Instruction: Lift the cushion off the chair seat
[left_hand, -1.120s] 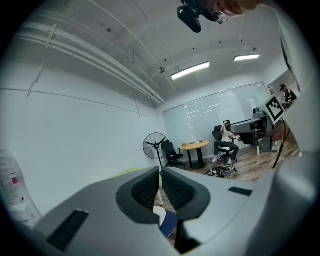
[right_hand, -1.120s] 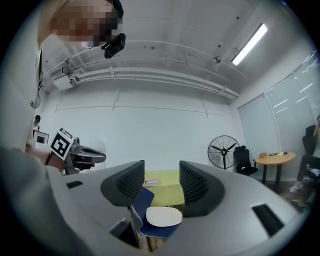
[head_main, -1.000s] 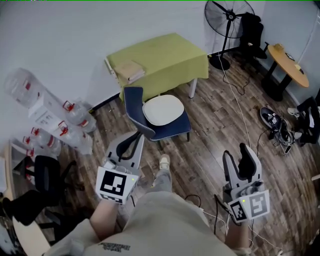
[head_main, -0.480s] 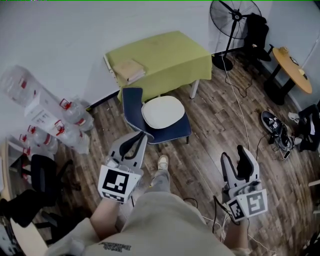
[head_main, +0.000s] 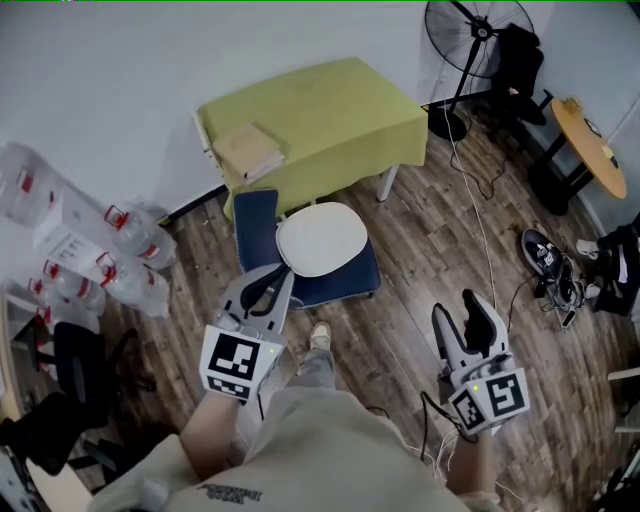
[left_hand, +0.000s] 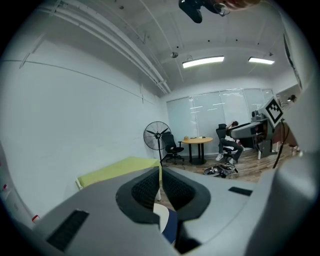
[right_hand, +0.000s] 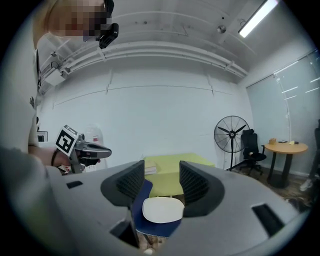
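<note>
Cushion (head_main: 322, 240): white, flat on the blue chair (head_main: 250, 222) seat
Left gripper (head_main: 266, 285): jaws closed, empty
Right gripper (head_main: 460, 315): jaws apart (nothing between)

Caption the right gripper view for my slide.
Right gripper, jaws open, faces the white cushion lying on the blue chair, green table behind.

Wood-plank floor (head_main: 420, 250) carries a blue chair (head_main: 340, 285) with a white cushion (head_main: 322, 240) flat on its seat. Just behind the chair stands a table (head_main: 320, 110) under yellow-green cloth, with a tan stack of books (head_main: 247, 150) near its left edge. Also on the floor: clear water bottles (head_main: 120, 260) along the left wall, a standing fan (head_main: 450, 122) and a round table (head_main: 590, 135) at right, shoes (head_main: 548, 260) and loose cables (head_main: 487, 240).
</note>
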